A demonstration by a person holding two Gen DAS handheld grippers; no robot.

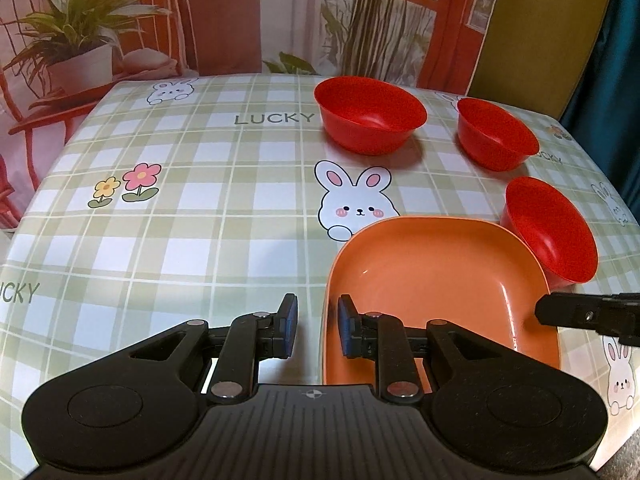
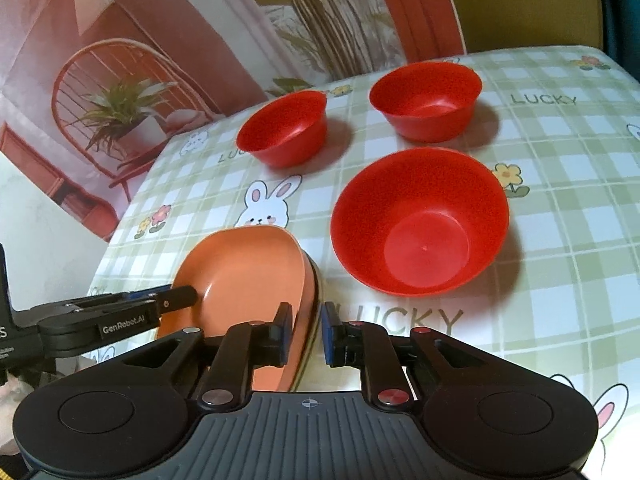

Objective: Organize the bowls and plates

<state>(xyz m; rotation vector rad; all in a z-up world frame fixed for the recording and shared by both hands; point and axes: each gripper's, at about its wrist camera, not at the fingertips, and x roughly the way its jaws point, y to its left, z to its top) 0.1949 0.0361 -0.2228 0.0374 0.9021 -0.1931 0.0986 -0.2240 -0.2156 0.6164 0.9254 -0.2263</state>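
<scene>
An orange square plate point(image 1: 440, 280) lies on the checked tablecloth at the near right of the left wrist view. My left gripper point(image 1: 318, 326) straddles its left rim, one finger outside and one inside, with a gap around the rim. In the right wrist view the same plate point(image 2: 240, 276) is at the near left. My right gripper point(image 2: 306, 334) straddles its right rim, jaws a little apart, not clearly pressing it. Three red bowls point(image 2: 420, 232) point(image 2: 426, 100) point(image 2: 284, 128) stand beyond the plate; they also show in the left wrist view point(image 1: 370, 114) point(image 1: 496, 134) point(image 1: 550, 230).
The tablecloth point(image 1: 192, 216) covers the table, with its edges at the left and the near right. A printed backdrop point(image 1: 160, 20) hangs behind the table. The right gripper's finger point(image 1: 560, 310) reaches over the plate's right rim in the left wrist view.
</scene>
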